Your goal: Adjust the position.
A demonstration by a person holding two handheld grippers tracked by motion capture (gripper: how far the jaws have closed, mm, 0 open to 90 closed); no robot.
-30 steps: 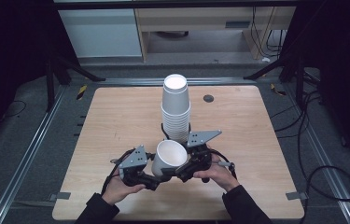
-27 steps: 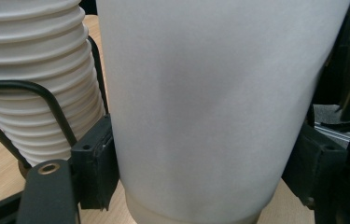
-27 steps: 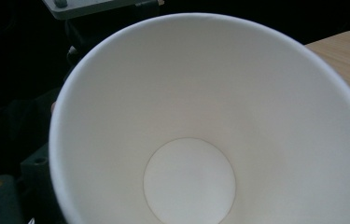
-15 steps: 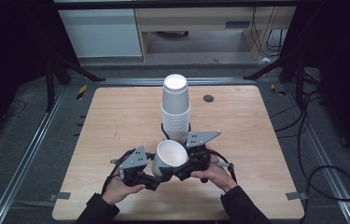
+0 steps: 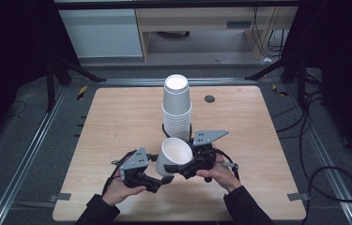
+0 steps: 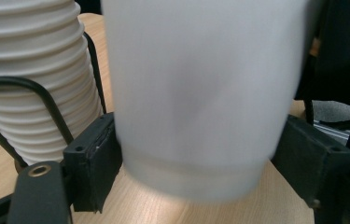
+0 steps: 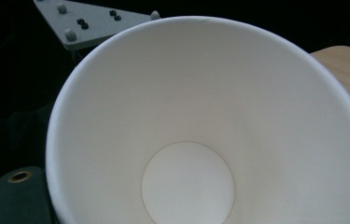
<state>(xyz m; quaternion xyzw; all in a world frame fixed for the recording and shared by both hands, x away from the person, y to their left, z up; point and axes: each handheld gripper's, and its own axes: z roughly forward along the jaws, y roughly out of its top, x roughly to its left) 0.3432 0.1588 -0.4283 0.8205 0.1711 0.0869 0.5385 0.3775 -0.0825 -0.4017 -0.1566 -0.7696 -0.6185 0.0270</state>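
The wooden table point(image 5: 117, 117) lies bare across its left half and along its right edge, with open room toward every border except at the middle, where the tall stack of white cups point(image 5: 177, 108) stands in a black wire holder. Just in front of that stack, near the table's front edge, a single white cup point(image 5: 173, 157) is tilted with its mouth facing up and right. The left gripper point(image 5: 160, 180) clamps the cup's lower wall between both jaws, while the right gripper point(image 5: 177, 169) sits against its rim, grip impossible to judge.
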